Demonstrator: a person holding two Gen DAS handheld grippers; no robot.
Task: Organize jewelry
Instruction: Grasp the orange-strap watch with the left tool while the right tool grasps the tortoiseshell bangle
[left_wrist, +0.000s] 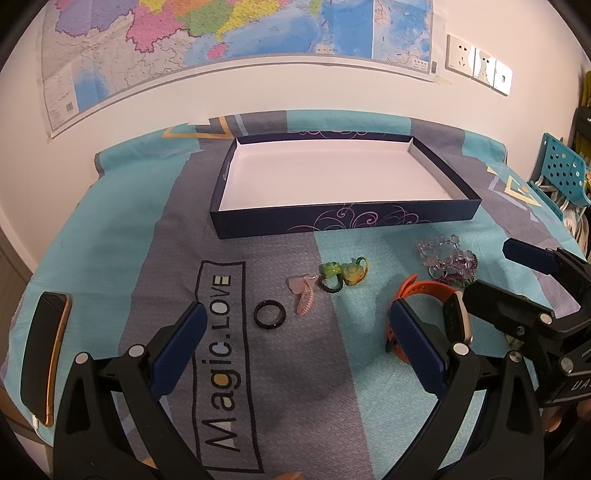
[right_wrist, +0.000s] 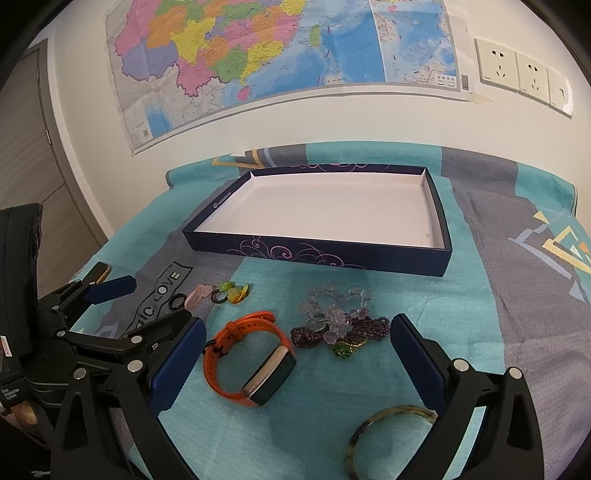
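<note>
A shallow dark blue box (left_wrist: 369, 220) (right_wrist: 317, 254) with a white empty inside lies at the back of the cloth. In front of it lie a black ring (left_wrist: 269, 313) (right_wrist: 176, 302), a pink hair tie (left_wrist: 303, 295) (right_wrist: 197, 295), green-yellow hair ties (left_wrist: 343, 274) (right_wrist: 231, 291), an orange watch (left_wrist: 428, 295) (right_wrist: 251, 358), clear and purple bead bracelets (left_wrist: 448, 260) (right_wrist: 340, 319) and a mottled bangle (right_wrist: 384, 435). My left gripper (left_wrist: 295, 332) (right_wrist: 159, 306) is open above the ring. My right gripper (right_wrist: 297, 354) (left_wrist: 491, 273) is open around the watch.
A phone (left_wrist: 44, 354) lies at the cloth's left edge. The blue and grey patterned cloth (left_wrist: 129, 229) covers the table up to the wall. A wall map (right_wrist: 258, 51) and sockets (right_wrist: 524, 74) are behind. A blue perforated chair (left_wrist: 561, 173) stands at the right.
</note>
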